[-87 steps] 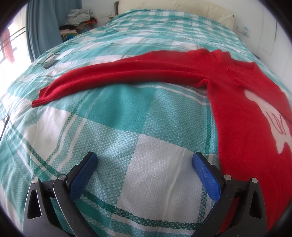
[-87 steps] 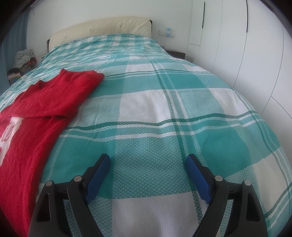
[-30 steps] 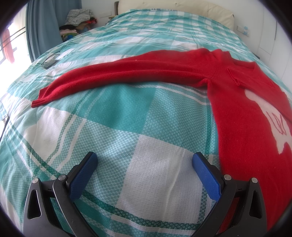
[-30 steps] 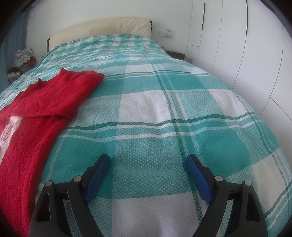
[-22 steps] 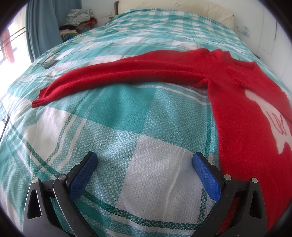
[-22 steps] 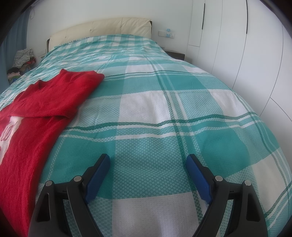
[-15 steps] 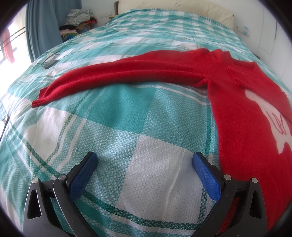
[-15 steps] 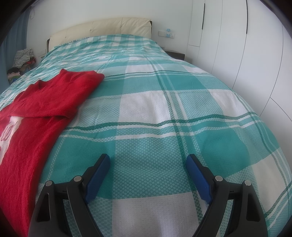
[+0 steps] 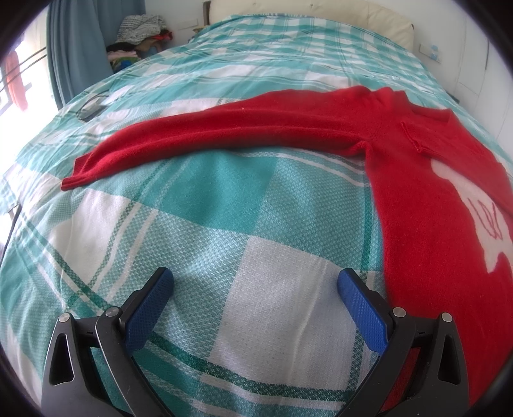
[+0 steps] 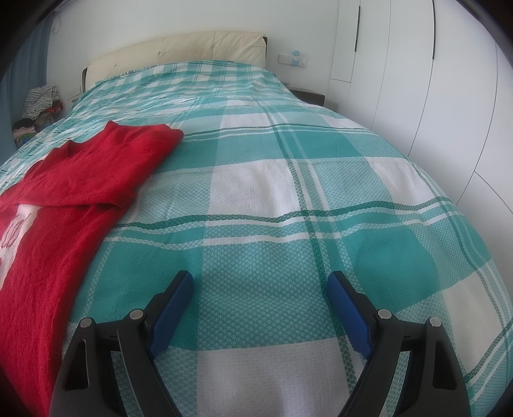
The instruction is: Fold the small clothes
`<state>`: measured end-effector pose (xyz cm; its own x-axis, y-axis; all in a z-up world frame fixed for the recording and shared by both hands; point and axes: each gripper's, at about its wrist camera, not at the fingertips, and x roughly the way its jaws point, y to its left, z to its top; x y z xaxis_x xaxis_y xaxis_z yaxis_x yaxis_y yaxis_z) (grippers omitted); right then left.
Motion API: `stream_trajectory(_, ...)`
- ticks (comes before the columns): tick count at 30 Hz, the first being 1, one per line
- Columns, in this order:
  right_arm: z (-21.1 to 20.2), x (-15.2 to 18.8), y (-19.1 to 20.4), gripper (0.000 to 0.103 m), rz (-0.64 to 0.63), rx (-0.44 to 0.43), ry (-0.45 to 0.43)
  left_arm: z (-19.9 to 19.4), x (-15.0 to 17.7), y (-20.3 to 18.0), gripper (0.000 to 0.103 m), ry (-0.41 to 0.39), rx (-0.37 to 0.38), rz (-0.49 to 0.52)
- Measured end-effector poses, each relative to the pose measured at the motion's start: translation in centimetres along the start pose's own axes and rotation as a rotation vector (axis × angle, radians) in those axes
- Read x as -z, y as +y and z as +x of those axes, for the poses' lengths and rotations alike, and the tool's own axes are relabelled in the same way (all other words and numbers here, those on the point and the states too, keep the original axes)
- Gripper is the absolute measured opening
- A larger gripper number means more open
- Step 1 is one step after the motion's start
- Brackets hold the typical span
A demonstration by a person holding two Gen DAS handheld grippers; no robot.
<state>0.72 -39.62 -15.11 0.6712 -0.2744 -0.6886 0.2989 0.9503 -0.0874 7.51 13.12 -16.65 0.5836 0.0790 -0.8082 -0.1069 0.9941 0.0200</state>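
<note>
Left wrist view: the left gripper hung over the bed with its jaws spread wide and nothing between them; only the teal-and-white checked cover showed in the gap. The sweater, red, lay flat on the cover toward the bed's right side, its body running down past the gripper's right finger, just beside it, though whether the two touched could not be told. One sleeve stretched straight out across the bed toward the left edge, its cuff near that edge. A white patch with red stitching marked the front of the sweater. Beyond the bed's far left corner stood a blue curtain and a pile of clothes. A cream headboard closed the far end.

Right wrist view: the right gripper was likewise released, jaws wide apart, empty, above bare cover near the foot of the bed. The sweater lay toward the left edge of the bed, well apart from the blue fingers. Its other sleeve was folded in over the body, lying across the chest. White wardrobe doors ran along the bed's right side, and the headboard stood at the far end.
</note>
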Motion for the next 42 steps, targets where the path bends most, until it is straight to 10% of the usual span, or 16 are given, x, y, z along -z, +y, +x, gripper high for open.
stream_trajectory(6,0.0,0.0,-0.1,0.085,-0.002,0.003,0.002,-4.0,-3.9,6.7,0.102,-0.062,0.192,-0.185)
stream_trajectory(12,0.0,0.0,-0.1,0.085,-0.002,0.003,0.001,1.2,-6.5,20.2,0.101,0.057,0.045,-0.605)
stream_trajectory(16,0.0,0.0,-0.1,0.085,-0.004,0.007,0.001,5.2,-7.7,23.6,0.095,0.137,0.051,-0.681)
stream_trajectory(20,0.0,-0.1,-0.2,0.085,-0.008,0.013,0.001,7.5,-9.4,23.7,0.074,0.151,0.008,-0.655)
stream_trajectory(22,0.0,-0.1,-0.2,0.085,-0.009,0.015,0.001,7.6,-10.0,23.3,0.042,0.141,-0.018,-0.621)
stream_trajectory(23,0.0,-0.1,-0.1,0.085,-0.009,0.016,0.001,7.5,-10.3,23.1,0.011,0.14,-0.029,-0.605)
stream_trajectory(25,0.0,-0.1,-0.1,0.085,-0.01,0.017,0.001,6.3,-11.0,22.8,0.007,0.106,-0.026,-0.594)
stream_trajectory(35,0.0,0.0,-0.1,0.085,-0.011,0.022,0.001,-9.1,-22.5,4.1,0.006,-0.191,0.271,-0.146)
stream_trajectory(42,-0.1,0.0,0.0,0.085,-0.008,0.018,-0.002,-12.3,-24.0,-13.7,0.006,-0.186,0.535,0.124)
